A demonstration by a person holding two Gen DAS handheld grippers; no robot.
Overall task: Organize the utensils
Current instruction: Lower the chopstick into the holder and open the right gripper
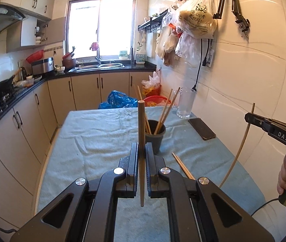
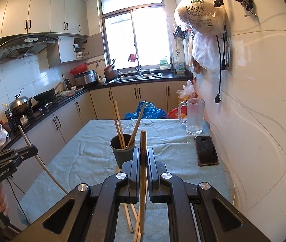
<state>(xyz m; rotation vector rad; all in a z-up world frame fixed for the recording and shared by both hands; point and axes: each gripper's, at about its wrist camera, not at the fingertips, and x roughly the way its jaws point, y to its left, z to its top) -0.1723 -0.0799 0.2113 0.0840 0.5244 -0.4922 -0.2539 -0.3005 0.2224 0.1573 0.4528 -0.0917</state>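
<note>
Table point(image 1: 94, 129): a long rectangle under a pale blue-green cloth, soft and terry-like, rumpled into shallow creases.
Left hand-held gripper point(image 1: 141, 151): black hard plastic with round silver pivot caps; its two flat jaws are closed to a narrow slot around one chopstick.
Right hand-held gripper point(image 2: 143, 157): the same black build; jaws likewise pinched on a chopstick.
Glass mug point(image 2: 195, 116): clear, frosted-looking, tall and cylindrical with a handle, at the far table corner near the tiled wall.
Dark cup point(image 2: 122, 149): matte charcoal, round and slightly tapered, standing mid-table just beyond both sets of fingertips; several slim sticks lean splayed inside it.
Phone point(image 2: 207, 150): flat, glossy black slab in a brown-edged case, lying near the wall.
Left-held chopstick point(image 1: 141, 141): smooth tan wood, round, blunt-topped, upright, tapering below the jaws.
Right-held chopstick point(image 2: 143, 161): grainier brown wood, upright, blunt end up.
Loose chopsticks point(image 1: 183, 166): a pale wooden pair lying flat on the cloth, near the cup's base.
</note>
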